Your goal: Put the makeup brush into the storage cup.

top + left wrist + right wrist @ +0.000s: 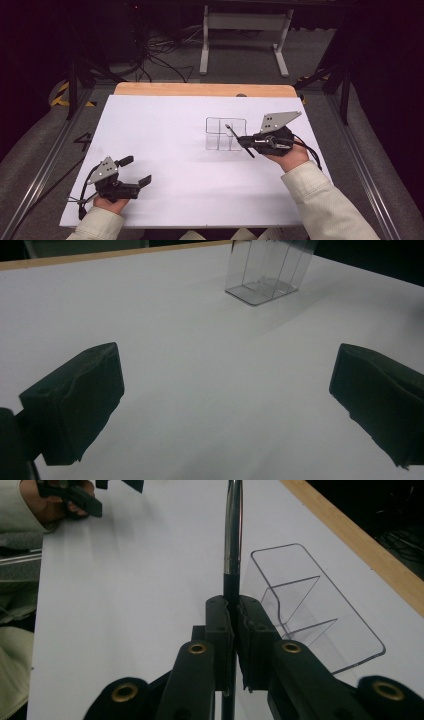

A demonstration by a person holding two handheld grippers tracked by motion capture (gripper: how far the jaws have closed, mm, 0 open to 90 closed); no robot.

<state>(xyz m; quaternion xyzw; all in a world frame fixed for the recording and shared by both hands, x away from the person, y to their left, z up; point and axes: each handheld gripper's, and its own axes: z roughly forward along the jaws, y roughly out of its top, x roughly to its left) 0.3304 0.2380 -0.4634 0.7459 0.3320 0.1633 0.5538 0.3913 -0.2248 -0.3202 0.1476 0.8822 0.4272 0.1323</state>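
Jaws of the right gripper (pixel 234 625) clamp a slim black-and-silver pen (pixel 233 535) above the clear plastic divided organiser (pixel 225 134) near the white worktop's (pixel 165 135) far right edge; the left gripper (pixel 136 171) rests agape. Next, probably: lower the pen into a compartment.

You're working at a table (pixel 150 130) covered by a white sheet, with a strip of bare wood (pixel 200 89) showing along its far edge. Past it the grey floor (pixel 240 57) carries a tangle of black cables (pixel 160 55) and the white legs of another table (pixel 245 35). Yellow-and-black tape (pixel 62 95) marks the floor at the far left. Metal rails (pixel 37 175) run along both sides of you. The room beyond lies dark; the light falls on the tabletop
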